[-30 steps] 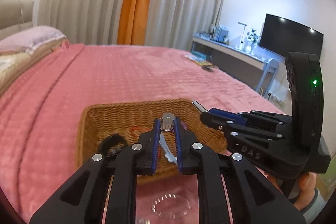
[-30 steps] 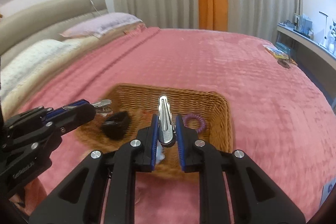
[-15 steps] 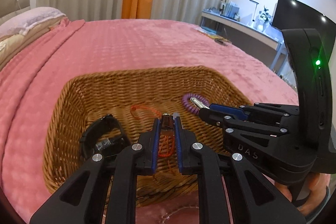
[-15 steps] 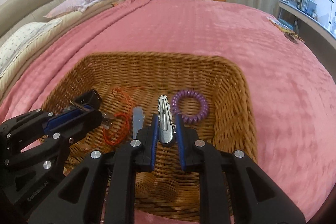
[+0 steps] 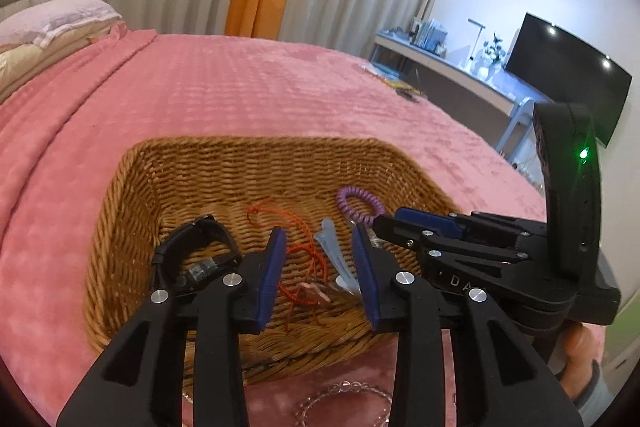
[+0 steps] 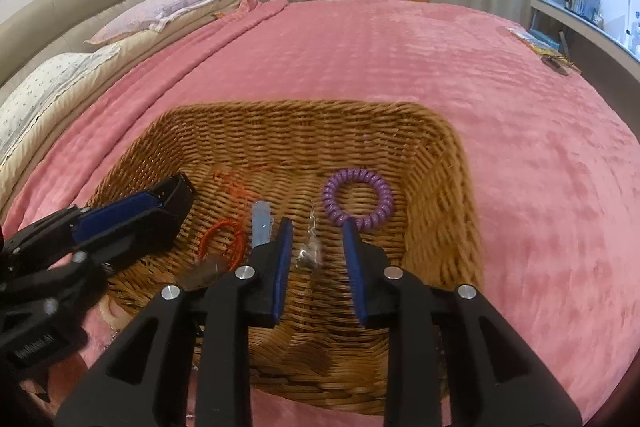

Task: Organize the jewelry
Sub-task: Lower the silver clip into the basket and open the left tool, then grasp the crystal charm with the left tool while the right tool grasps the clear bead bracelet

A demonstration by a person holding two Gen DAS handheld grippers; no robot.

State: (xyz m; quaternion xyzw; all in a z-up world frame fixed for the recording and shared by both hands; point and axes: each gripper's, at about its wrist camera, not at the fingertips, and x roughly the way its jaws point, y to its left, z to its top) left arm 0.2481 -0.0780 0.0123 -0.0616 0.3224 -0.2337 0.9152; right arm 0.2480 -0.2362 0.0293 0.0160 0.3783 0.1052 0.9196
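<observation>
A wicker basket (image 5: pixel 132 187) (image 6: pixel 440 147) sits on the pink bedspread. In it lie a purple spiral band (image 6: pixel 357 200) (image 5: pixel 358 203), a red cord (image 5: pixel 304 255) (image 6: pixel 224 239), a pale blue clip (image 6: pixel 261 223) (image 5: pixel 332 247), a black watch (image 5: pixel 196 251) and a silver hair clip (image 6: pixel 310 247), blurred. My left gripper (image 5: pixel 320 239) is open and empty over the basket, above the red cord. My right gripper (image 6: pixel 316 231) is open, with the silver clip lying between its fingers on the basket floor.
A clear bead bracelet (image 5: pixel 344 399) lies on the bedspread in front of the basket. Pillows (image 6: pixel 168 7) lie at the head of the bed. A desk (image 5: pixel 452 67) and a screen (image 5: pixel 568 75) stand at the right.
Both grippers have opened over the basket. The silver clip has left my right gripper and lies in the basket. My left gripper has let go of its small piece by the red cord.
</observation>
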